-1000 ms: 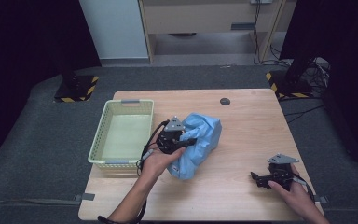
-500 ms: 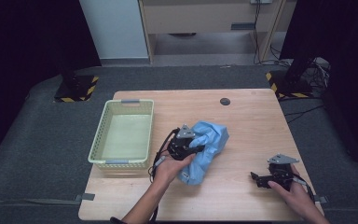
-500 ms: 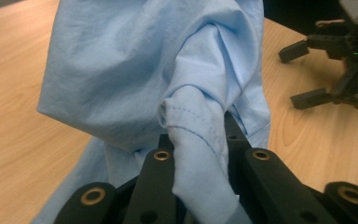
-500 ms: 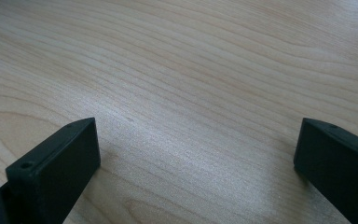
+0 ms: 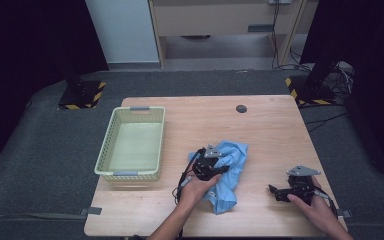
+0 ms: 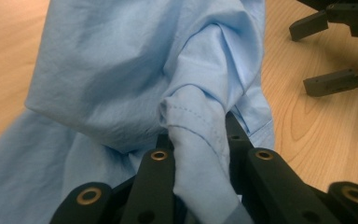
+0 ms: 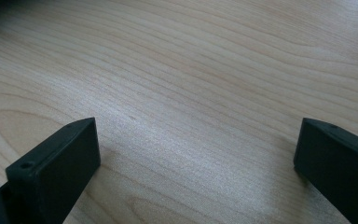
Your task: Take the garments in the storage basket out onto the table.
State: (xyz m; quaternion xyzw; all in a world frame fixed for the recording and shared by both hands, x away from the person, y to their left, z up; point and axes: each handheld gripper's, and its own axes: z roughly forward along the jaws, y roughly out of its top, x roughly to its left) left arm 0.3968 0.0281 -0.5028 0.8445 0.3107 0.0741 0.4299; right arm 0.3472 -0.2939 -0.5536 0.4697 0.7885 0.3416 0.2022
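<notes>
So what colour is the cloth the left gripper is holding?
Light blue cloth, plain, clearest in the left gripper view.

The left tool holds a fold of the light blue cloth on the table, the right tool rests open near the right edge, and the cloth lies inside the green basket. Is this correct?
Not fully. The light blue cloth lies on the wooden table, beside the green basket, not inside it; the high view shows this. The left tool does grip a fold, and the right tool rests open near the right edge.

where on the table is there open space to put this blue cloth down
Bare wood spans the far half, broken by a dark round cap, and the strip between the blue cloth and right gripper. It is crowded where the left gripper pinches the cloth beside the basket.
</notes>
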